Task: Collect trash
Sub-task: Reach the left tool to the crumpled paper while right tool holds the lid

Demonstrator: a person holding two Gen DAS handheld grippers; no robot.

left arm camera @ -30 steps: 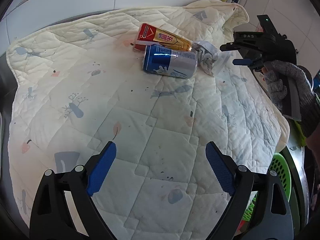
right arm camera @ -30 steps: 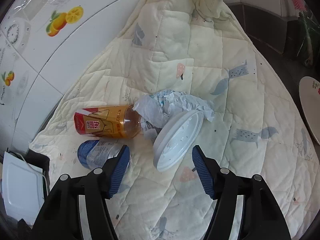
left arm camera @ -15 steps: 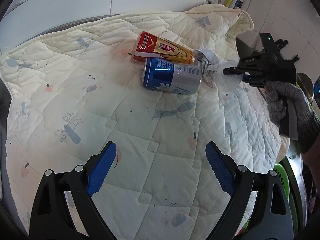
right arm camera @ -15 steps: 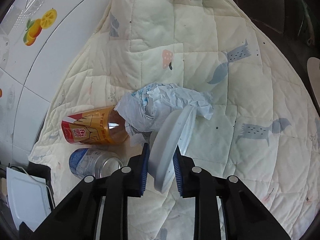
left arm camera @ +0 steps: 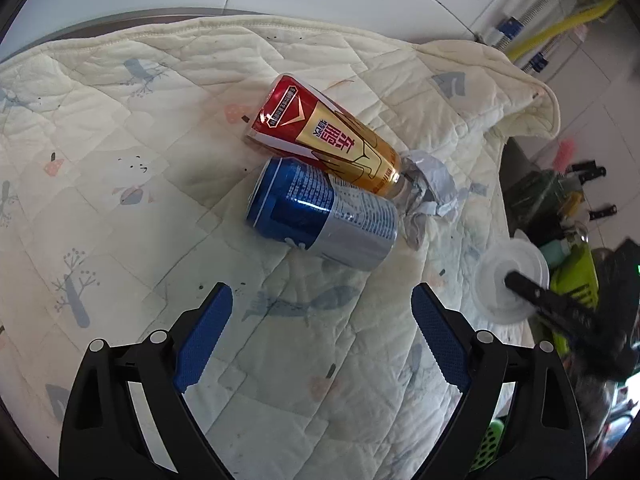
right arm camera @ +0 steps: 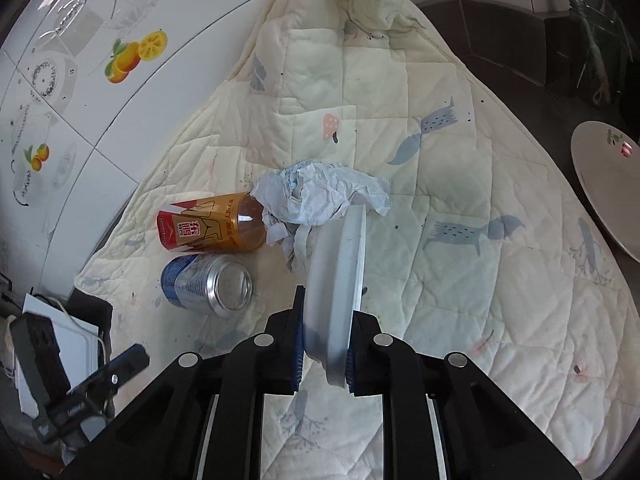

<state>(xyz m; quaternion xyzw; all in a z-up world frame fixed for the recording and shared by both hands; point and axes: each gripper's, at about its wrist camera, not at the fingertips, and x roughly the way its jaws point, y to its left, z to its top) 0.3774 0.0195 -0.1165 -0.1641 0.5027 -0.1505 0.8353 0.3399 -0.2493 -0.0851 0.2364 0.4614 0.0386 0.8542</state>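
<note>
The white plastic lid [right arm camera: 338, 280], a thin round disc with a raised rim, is pinched on edge between the blue pads of the right gripper [right arm camera: 323, 354], whose fingers are drawn narrow around it. A second ago the lid lay flat on the quilt between spread fingers; now it is lifted clear and carried to the right edge of the quilt, as seen in the left wrist view, where it [left arm camera: 510, 286] is partly covered by a black finger and blurred.

Left on the quilt are a crumpled sheet of white paper [right arm camera: 320, 198], a gold and red bottle [left arm camera: 326, 140] lying on its side with its neck hidden by the paper, and a blue and silver can [left arm camera: 320, 220] touching it on the near side, its open end turned toward the right wrist camera.

The left gripper [left arm camera: 322, 336] is held wide over the quilt, nothing between its ribbed blue pads, and is closer to the can than before.

The cream quilt [left arm camera: 120, 168] is padded, stitched in squares and printed with small grey and pink figures. Beyond its right edge, green objects are seen, too blurred to be told.
</note>
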